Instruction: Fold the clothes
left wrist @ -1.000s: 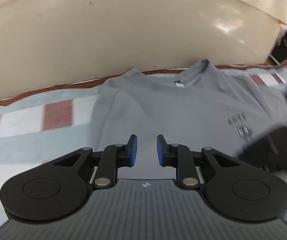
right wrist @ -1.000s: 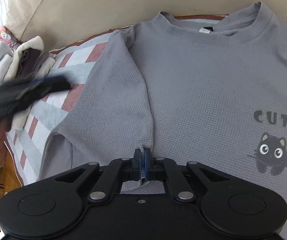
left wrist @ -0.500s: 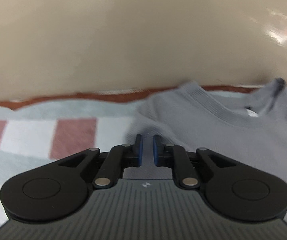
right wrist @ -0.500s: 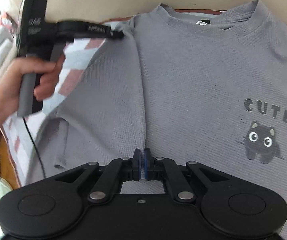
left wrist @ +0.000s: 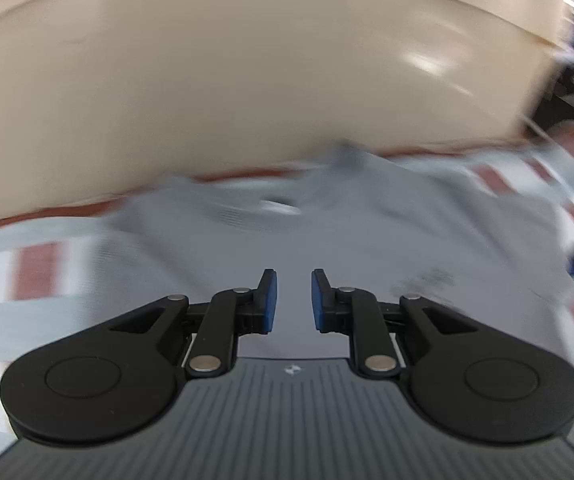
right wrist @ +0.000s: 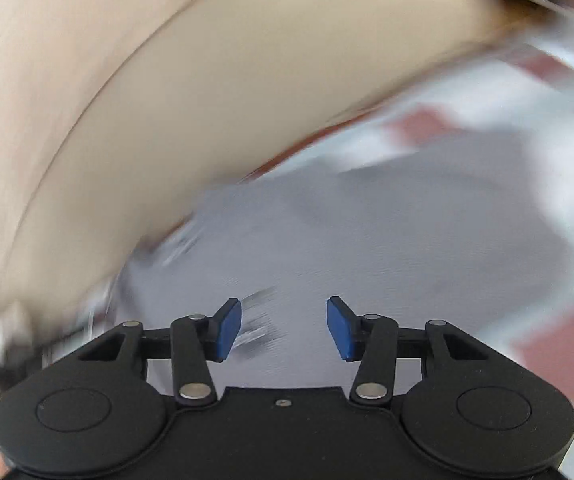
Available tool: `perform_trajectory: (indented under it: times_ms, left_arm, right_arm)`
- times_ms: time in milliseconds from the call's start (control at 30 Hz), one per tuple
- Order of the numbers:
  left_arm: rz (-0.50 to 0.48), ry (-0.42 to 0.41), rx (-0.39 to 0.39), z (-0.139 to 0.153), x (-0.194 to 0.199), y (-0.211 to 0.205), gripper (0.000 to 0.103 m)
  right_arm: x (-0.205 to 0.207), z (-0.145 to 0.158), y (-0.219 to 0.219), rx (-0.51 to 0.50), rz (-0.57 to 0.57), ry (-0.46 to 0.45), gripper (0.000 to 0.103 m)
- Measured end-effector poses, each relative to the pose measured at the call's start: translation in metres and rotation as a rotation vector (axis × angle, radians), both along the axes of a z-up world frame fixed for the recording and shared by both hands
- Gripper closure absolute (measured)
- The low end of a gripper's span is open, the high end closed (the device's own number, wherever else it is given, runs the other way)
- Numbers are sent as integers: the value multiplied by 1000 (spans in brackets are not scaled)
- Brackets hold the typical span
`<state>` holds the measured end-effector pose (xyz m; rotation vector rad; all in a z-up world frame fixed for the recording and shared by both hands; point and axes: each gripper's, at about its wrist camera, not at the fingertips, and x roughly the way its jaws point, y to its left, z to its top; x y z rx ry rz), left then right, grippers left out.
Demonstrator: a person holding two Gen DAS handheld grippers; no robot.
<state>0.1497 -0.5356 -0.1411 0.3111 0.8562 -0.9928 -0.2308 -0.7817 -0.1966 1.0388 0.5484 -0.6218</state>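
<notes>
Grey T-shirt (left wrist: 367, 248) lies spread flat on a checked cloth (left wrist: 39, 276) of pale blue, white and brick-red squares. Both views are motion-blurred; fine detail is lost.

Orientation: in the left wrist view the collar (left wrist: 271, 208) sits at the far side, toward the wall, with a white neck label just inside it. The shirt's long axis, collar to hem, runs from the far edge of the surface toward the camera. A dark print (left wrist: 427, 282) shows on the chest, right of centre; its shape is unreadable. In the right wrist view the shirt (right wrist: 387, 264) fills the middle of the frame, rotated, with the checked cloth (right wrist: 547, 344) showing to the right and beyond.

Surface and room: a reddish-brown edge borders the far side of the cloth. Behind it rises a smooth beige wall (left wrist: 247, 100) with a bright glare patch. Dark clutter sits at the far right, too blurred to identify.

Left gripper (left wrist: 292, 300): blue pads a narrow gap apart, having just parted slightly, nothing between them, over the shirt's lower body.

Right gripper (right wrist: 283, 328): jaws have just been opening, now moderately wide, empty, shirt fabric visible beneath the gap.
</notes>
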Motion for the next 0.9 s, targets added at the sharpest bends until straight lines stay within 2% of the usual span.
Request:
perform_trajectory:
  times_ms: [33, 133, 167, 267, 333, 400, 467, 533, 600, 700, 733, 767, 800, 833, 867, 900]
  left_arm:
    - [-34, 21, -5, -2, -11, -8, 86]
    - [-129, 82, -18, -8, -44, -31, 85]
    - [-149, 97, -18, -9, -52, -37, 85]
    - [-181, 123, 15, -16, -70, -44, 86]
    - [-197, 135, 50, -19, -80, -45, 86]
    - [-211, 136, 70, -23, -85, -39, 86]
    - [-193, 145, 79, -27, -82, -34, 85]
    - [-149, 177, 72, -32, -74, -29, 86]
    - [-108, 228, 63, -34, -63, -24, 86]
    - [-96, 239, 54, -34, -54, -17, 86]
    - [-98, 224, 53, -34, -54, -17, 86]
    - [-101, 209, 53, -34, -53, -17, 86]
    - [-103, 194, 53, -34, -52, -17, 86]
    - [-103, 201, 41, -34, -50, -17, 86]
    - [-100, 222, 21, -33, -46, -18, 85]
    - [-98, 242, 1, -33, -42, -19, 85]
  right_arm:
    - [-23, -10, -5, 32, -74, 6, 50]
    - [-70, -34, -17, 106, -174, 36, 47]
    - [-80, -40, -19, 121, -188, -6, 48]
    - [-92, -59, -21, 193, -157, -164, 48]
    - [-86, -67, -23, 221, -121, -158, 47]
    - [-75, -68, -23, 181, -125, -121, 46]
    - [-65, -73, -26, 146, -146, -84, 40]
    - [-58, -75, -27, 88, -184, -138, 27]
    - [-53, -80, -33, 48, -205, -196, 21]
    - [-47, -85, -43, 13, -267, -243, 21]
    - [-44, -86, -46, -2, -287, -256, 27]
    - [-39, -87, -50, -21, -283, -250, 40]
    - [-33, -88, -54, -20, -235, -239, 87]
    - [-28, -84, -53, -38, -188, -224, 96]
    - [-23, -79, -52, -59, -141, -210, 96]
    - [-21, -67, -44, -128, -115, -212, 96]
